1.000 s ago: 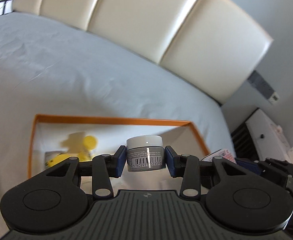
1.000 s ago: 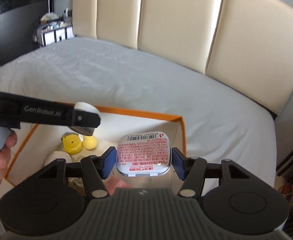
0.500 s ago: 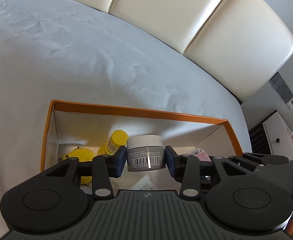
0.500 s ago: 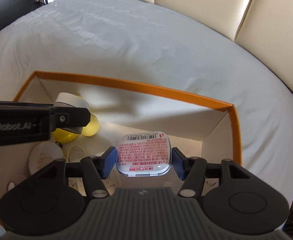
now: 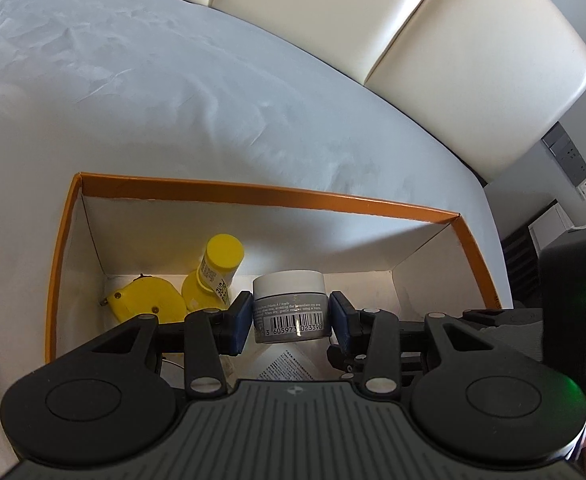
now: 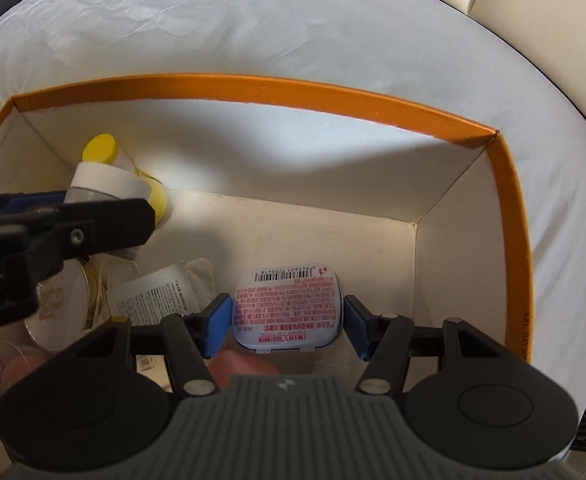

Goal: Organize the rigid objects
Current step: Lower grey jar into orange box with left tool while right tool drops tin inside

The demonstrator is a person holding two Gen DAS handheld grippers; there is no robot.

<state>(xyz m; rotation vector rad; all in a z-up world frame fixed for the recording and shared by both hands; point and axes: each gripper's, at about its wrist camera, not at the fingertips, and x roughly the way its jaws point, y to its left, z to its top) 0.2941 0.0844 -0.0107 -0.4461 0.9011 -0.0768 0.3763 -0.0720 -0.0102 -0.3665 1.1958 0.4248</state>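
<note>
On the bed (image 6: 333, 32), the orange-rimmed box (image 6: 253, 84) already holds a yellow bottle (image 5: 213, 272) and tape measure (image 5: 145, 300) at ten o'clock. The right gripper (image 6: 287, 320) looks slackened around the mint tin (image 6: 287, 308) at five o'clock. The left gripper (image 5: 291, 314) clasps the jar (image 5: 289, 304), not yet set down. Bare floor remains mid-box; the walls stand close.

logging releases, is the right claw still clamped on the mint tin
No, open: in the right wrist view both pads of the right claw stand clear of the mint tin, with gaps either side.
</note>
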